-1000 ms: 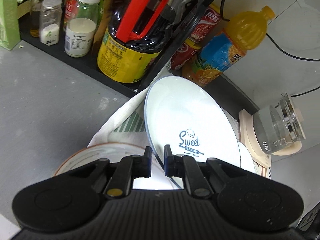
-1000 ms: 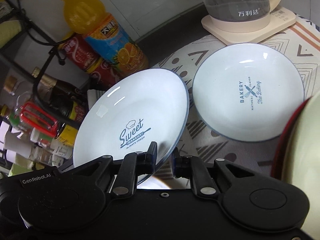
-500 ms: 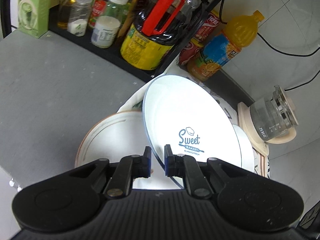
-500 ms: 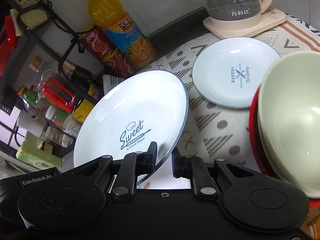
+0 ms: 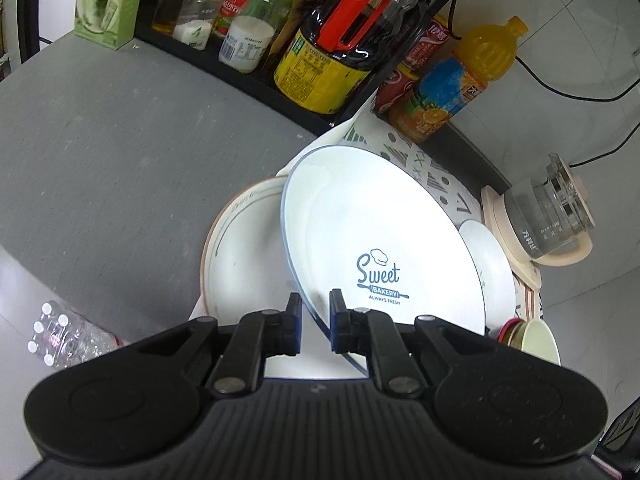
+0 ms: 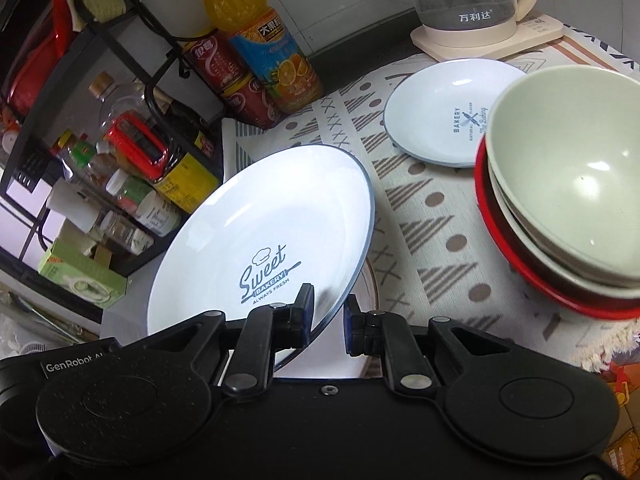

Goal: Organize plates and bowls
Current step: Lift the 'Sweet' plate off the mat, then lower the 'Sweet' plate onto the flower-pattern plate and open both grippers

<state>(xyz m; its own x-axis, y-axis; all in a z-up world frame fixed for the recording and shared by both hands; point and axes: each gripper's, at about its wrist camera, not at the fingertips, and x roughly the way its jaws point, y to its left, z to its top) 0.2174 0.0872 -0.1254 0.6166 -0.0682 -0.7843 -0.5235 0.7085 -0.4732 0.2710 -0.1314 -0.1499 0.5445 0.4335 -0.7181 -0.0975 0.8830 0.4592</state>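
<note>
A white blue-rimmed plate printed "Sweet Bakery" (image 5: 380, 232) hangs tilted above the counter. My left gripper (image 5: 314, 320) is shut on its near rim. In the right wrist view the same plate (image 6: 264, 220) leans left, and my right gripper (image 6: 329, 320) is shut on its near right rim. Under it lies a brown-rimmed plate (image 5: 240, 248), partly hidden, with only a sliver (image 6: 370, 280) showing on the right. A small "Bakery" plate (image 6: 440, 112) rests on the patterned mat (image 6: 420, 220). Green bowls (image 6: 568, 168) sit stacked in a red bowl (image 6: 520, 264).
A black rack (image 5: 248, 76) crowded with bottles and jars runs along the far left. An orange juice bottle (image 6: 260, 36) and red cans (image 6: 236, 92) stand behind the mat. A glass kettle (image 6: 472, 0) on its cream base sits at the far right, with cables behind.
Both grippers have drawn back from the rack with the plate held between them. The brown-rimmed plate now shows more fully beneath it, and the stacked bowls have come into the right view.
</note>
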